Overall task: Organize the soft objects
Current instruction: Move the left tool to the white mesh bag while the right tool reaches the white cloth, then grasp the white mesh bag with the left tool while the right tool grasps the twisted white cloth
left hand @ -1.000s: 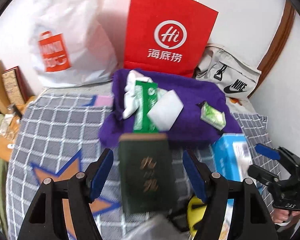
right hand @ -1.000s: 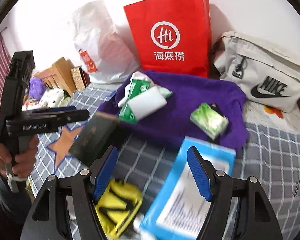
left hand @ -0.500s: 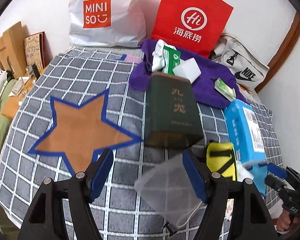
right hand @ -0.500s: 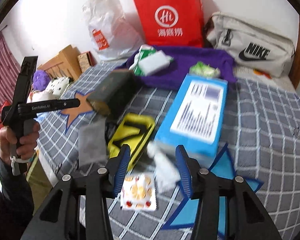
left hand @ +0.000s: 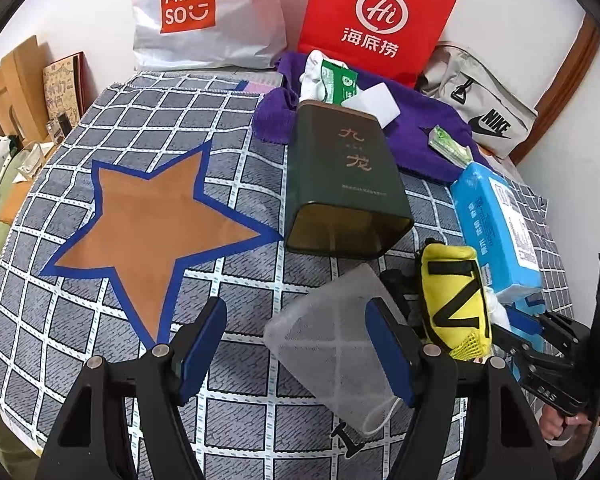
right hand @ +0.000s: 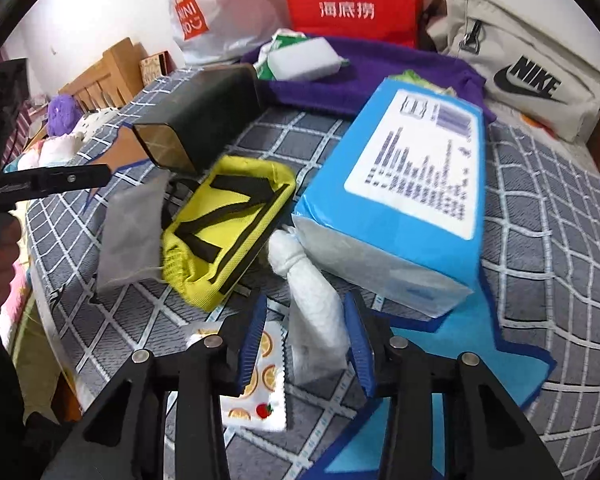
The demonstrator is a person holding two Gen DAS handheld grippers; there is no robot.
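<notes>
A grey mesh pouch [left hand: 332,344] lies on the checked cloth between the fingers of my open left gripper [left hand: 296,344]; it also shows in the right wrist view [right hand: 130,236]. A white wrapped bundle [right hand: 314,304] lies between the fingers of my right gripper [right hand: 308,344], which is open around it. A yellow pouch with black straps [right hand: 228,224] lies beside it [left hand: 452,300]. A blue tissue pack [right hand: 404,196] lies to the right. A purple towel [left hand: 420,128] at the back carries white and green packets.
A dark green tin [left hand: 344,184] lies on its side mid-table. A red paper bag [left hand: 376,20], a white Miniso bag [left hand: 196,16] and a beige Nike bag [right hand: 516,64] stand at the back. A fruit-print sachet [right hand: 256,392] lies under my right gripper. An orange star patch [left hand: 152,224] is at left.
Both grippers have pulled back toward the near edge. The right gripper has narrowed around the white bundle. The left gripper stays open over the grey mesh pouch.
</notes>
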